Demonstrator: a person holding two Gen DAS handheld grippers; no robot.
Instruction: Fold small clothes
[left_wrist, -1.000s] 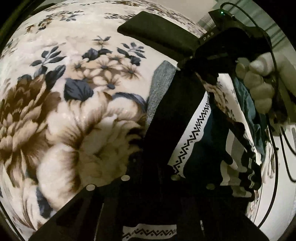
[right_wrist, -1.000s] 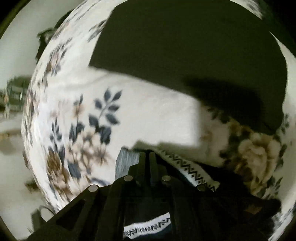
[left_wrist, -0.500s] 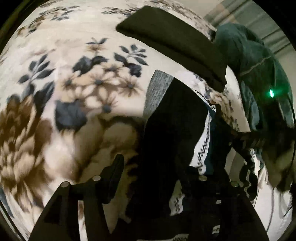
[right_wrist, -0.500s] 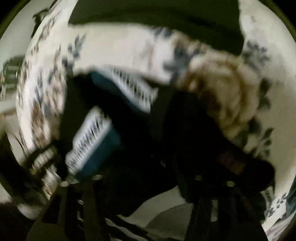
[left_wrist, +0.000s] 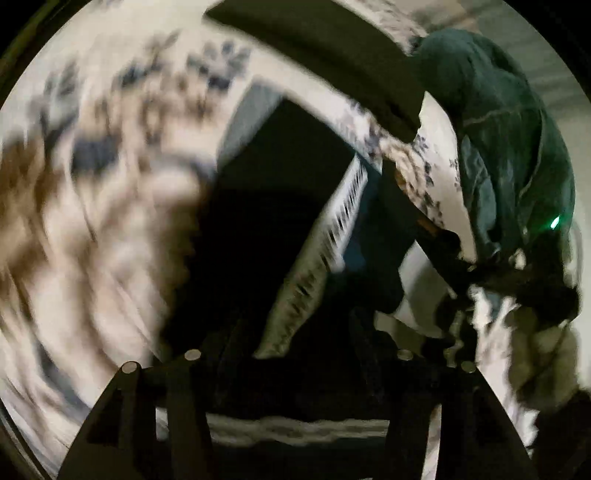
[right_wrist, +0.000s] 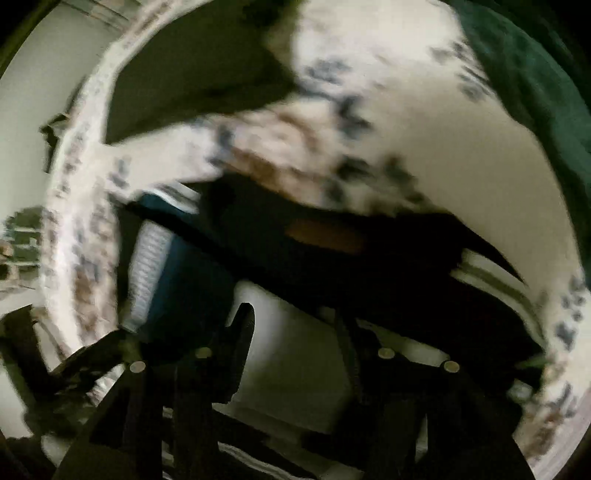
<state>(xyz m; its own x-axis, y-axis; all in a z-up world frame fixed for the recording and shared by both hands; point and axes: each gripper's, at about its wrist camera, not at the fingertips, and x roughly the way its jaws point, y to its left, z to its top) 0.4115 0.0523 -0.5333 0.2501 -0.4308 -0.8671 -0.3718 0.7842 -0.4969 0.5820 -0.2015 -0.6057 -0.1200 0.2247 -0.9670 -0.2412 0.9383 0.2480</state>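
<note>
A small dark garment (left_wrist: 273, 206) with a white zigzag band (left_wrist: 343, 210) and a grey edge lies on the floral blanket (left_wrist: 110, 229). My left gripper (left_wrist: 295, 354) is open just above its near end, fingers wide apart. In the right wrist view the same garment (right_wrist: 332, 258) with its white band (right_wrist: 151, 258) lies across the blanket's edge. My right gripper (right_wrist: 295, 332) is open over it, left finger (right_wrist: 240, 332) showing against the pale floor. Both views are blurred.
A folded black cloth (left_wrist: 325, 51) lies at the far end of the blanket, also in the right wrist view (right_wrist: 192, 70). A dark green garment (left_wrist: 517, 147) is heaped at the right. The other gripper with a green light (left_wrist: 554, 223) is at the right.
Both grippers have let go of the dark garment and opened. The right gripper swung from the garment's far end round to the blanket's edge. The garment now lies folded.
</note>
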